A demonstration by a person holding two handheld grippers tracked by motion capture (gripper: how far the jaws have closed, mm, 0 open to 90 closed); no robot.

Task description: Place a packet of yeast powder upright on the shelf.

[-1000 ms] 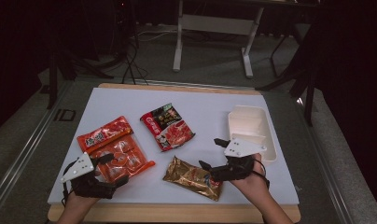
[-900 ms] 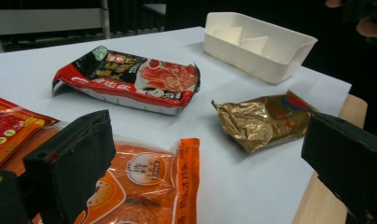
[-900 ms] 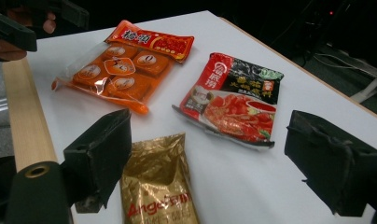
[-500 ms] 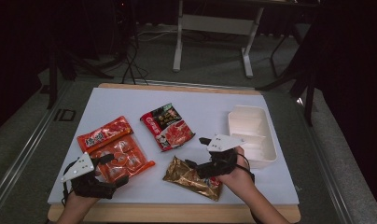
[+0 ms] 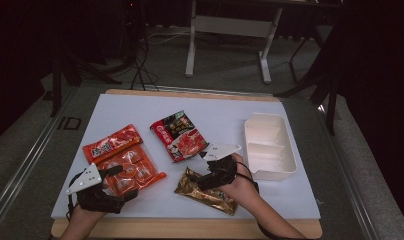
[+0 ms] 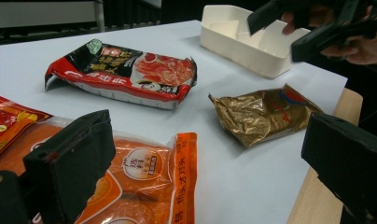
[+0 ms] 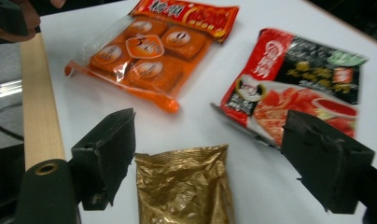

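The right gripper, jaws wide and just closing a little, hangs over the gold packet (nothing gripped); the red-black packet lies just beyond.

Bare table beyond the packets – free passage; white tray blocks the right.

A white sheet covers a pale wooden table whose edge shows along the near and far sides. The floor around it is grey and dim. Behind the table stands a light metal stand with two legs. Dark cables trail across the floor at the left. The room beyond lies in deep shadow, with black drapes at the right.
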